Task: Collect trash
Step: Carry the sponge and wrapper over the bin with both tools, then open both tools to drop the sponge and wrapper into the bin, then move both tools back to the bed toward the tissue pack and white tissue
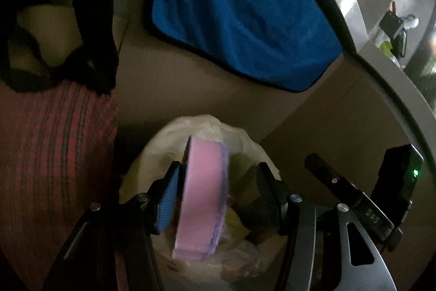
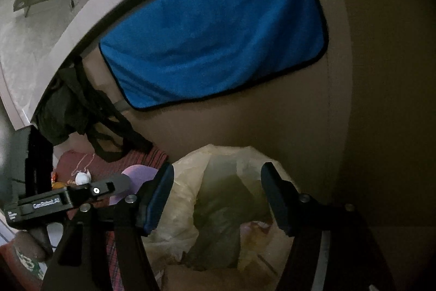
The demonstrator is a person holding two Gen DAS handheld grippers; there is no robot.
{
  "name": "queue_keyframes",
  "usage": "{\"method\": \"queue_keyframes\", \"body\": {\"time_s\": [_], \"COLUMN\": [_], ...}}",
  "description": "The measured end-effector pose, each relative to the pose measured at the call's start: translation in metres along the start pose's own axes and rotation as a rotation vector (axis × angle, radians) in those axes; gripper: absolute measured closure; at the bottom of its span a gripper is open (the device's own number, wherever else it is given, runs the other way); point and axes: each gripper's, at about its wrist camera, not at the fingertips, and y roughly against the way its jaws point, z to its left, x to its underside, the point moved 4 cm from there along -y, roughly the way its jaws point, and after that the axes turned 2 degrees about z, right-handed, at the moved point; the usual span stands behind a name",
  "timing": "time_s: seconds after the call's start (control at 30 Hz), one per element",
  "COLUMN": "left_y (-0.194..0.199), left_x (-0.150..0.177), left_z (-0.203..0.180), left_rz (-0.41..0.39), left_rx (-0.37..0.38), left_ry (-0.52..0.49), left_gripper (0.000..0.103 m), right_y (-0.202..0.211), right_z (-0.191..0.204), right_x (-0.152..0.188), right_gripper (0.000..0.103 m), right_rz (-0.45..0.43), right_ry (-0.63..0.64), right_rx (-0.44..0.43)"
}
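Against the brown cardboard wall (image 1: 152,89), the left gripper (image 1: 215,190), jaws apart, lets the pink sponge (image 1: 203,198) lean over the plastic trash bag (image 2: 190,198); it may miss, while the right gripper (image 2: 218,195) hangs open.

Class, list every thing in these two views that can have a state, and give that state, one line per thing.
left gripper: open, pink sponge between the jaws, against the left pad only
pink sponge: on edge, over the bag's mouth
plastic bag: mouth open, trash inside
right gripper: open, holding nothing, over the bag
blue cloth: spread flat, slightly wrinkled
black bag: crumpled, handles loose
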Motion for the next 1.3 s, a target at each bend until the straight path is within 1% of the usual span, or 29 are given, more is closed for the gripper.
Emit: {"method": "queue_keyframes", "body": {"time_s": [0.03, 0.17, 0.3, 0.37, 0.43, 0.5, 0.57, 0.6, 0.67, 0.7, 0.83, 0.93, 0.97, 1.07, 1.1, 1.17, 1.23, 1.3], "left_y": [-0.004, -0.017, -0.018, -0.008, 0.008, 0.034, 0.06, 0.077, 0.112, 0.125, 0.198, 0.254, 0.28, 0.338, 0.36, 0.396, 0.431, 0.454], "left_x": [0.0, 0.007, 0.008, 0.007, 0.005, 0.007, 0.011, 0.015, 0.025, 0.029, 0.044, 0.048, 0.048, 0.051, 0.054, 0.062, 0.073, 0.081], "left_z": [-0.002, -0.016, -0.03, -0.033, -0.034, -0.031, -0.028, -0.024, -0.01, -0.003, 0.033, 0.06, 0.072, 0.098, 0.108, 0.126, 0.144, 0.158], "left_rz": [0.006, 0.048, 0.042, 0.022, -0.012, -0.058, -0.105, -0.132, -0.177, -0.191, -0.271, -0.325, -0.348, -0.409, -0.434, -0.467, -0.497, -0.52], "left_rx": [0.007, 0.074, 0.108, 0.102, 0.071, 0.01, -0.079, -0.136, -0.227, -0.253, -0.375, -0.447, -0.477, -0.553, -0.586, -0.647, -0.717, -0.761], "left_ry": [0.009, 0.043, 0.041, 0.03, 0.005, -0.042, -0.1, -0.132, -0.162, -0.163, -0.153, -0.124, -0.103, -0.053, -0.038, -0.02, 0.001, 0.019], "left_gripper": [0.047, 0.047, 0.047, 0.047, 0.047, 0.047, 0.047, 0.047, 0.047, 0.047, 0.047, 0.047, 0.047, 0.047, 0.047, 0.046, 0.046, 0.046], "right_y": [0.005, 0.029, 0.048, 0.057, 0.062, 0.066, 0.068, 0.068, 0.067, 0.066, 0.062, 0.051, 0.047, 0.029, 0.026, 0.011, -0.001, -0.011], "right_z": [-0.001, -0.011, -0.022, -0.023, -0.019, -0.011, 0.003, 0.013, 0.039, 0.049, 0.112, 0.164, 0.179, 0.241, 0.254, 0.295, 0.322, 0.343], "right_x": [0.0, 0.0, 0.003, 0.006, 0.009, 0.012, 0.016, 0.018, 0.023, 0.025, 0.029, 0.032, 0.034, 0.042, 0.045, 0.055, 0.065, 0.072], "right_gripper": [0.039, 0.039, 0.039, 0.039, 0.038, 0.038, 0.038, 0.038, 0.038, 0.038, 0.038, 0.038, 0.038, 0.038, 0.037, 0.037, 0.037, 0.037], "right_rz": [-0.008, -0.044, -0.052, -0.051, -0.051, -0.05, -0.05, -0.05, -0.051, -0.051, -0.081, -0.075, -0.071, -0.033, -0.024, 0.02, 0.059, 0.084], "right_ry": [0.007, 0.003, -0.025, -0.023, -0.021, -0.015, 0.001, 0.014, 0.046, 0.058, 0.147, 0.217, 0.232, 0.293, 0.309, 0.365, 0.405, 0.44], "right_rx": [0.012, 0.062, 0.08, 0.091, 0.087, 0.07, 0.048, 0.032, -0.011, -0.024, -0.073, -0.122, -0.137, -0.21, -0.229, -0.28, -0.319, -0.341]}}
